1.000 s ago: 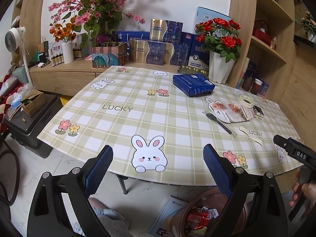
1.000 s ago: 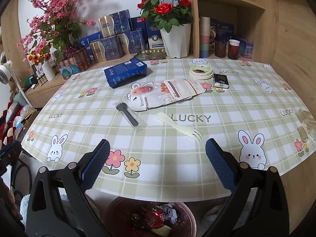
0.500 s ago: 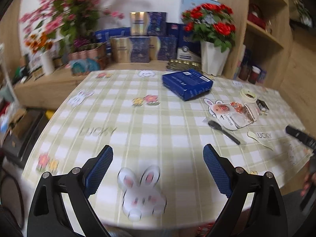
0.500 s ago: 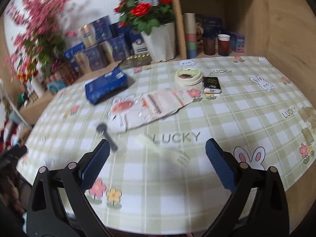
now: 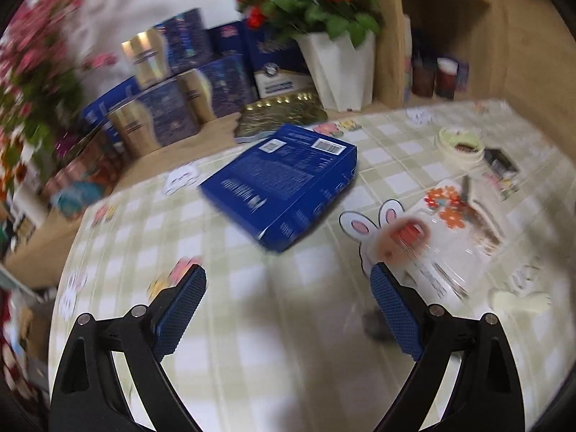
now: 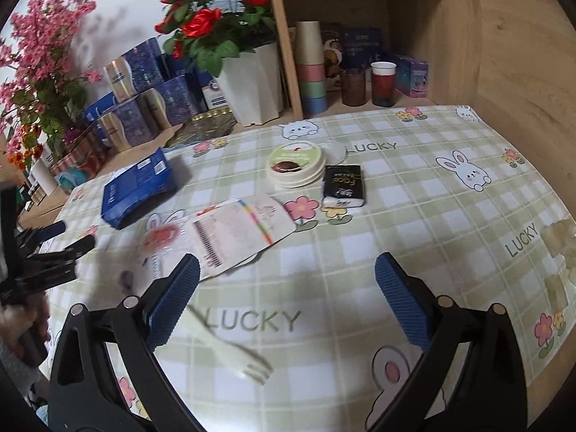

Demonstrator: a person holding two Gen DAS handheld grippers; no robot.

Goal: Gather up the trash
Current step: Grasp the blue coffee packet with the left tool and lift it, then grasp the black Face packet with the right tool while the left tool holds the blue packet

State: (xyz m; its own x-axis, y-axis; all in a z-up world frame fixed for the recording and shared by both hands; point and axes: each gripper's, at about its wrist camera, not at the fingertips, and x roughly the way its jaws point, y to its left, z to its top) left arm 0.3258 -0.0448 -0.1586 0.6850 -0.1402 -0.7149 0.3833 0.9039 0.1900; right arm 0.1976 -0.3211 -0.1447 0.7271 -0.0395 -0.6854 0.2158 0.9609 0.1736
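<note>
Left gripper hovered over the checked tablecloth, jaws wide apart, nothing between the pads. In the right wrist view it sat at the far left edge. That view was motion-blurred, so most print was unreadable.

Left to right on the table:
- blue box, flat, barcode label on top; small text too blurred to read.
- black spoon, blurred, just beside the left finger of the right gripper.
- clear snack wrapper lying flat, rainbow stripe and dense print, not legible. In the left view it lay just ahead of the left gripper's right finger.
- cream plastic fork across the "LUCKY" print on the cloth, below and between the right gripper's fingers, not touched.
- round white-green tub, label unreadable.
- black tissue pack reading "Face", touching distance from the tub.

Right gripper jaws also fully open, empty.

"LUCKY" appeared 3 times on the cloth in the right view. Behind: white vase of red roses, stacked cups on the shelf.
</note>
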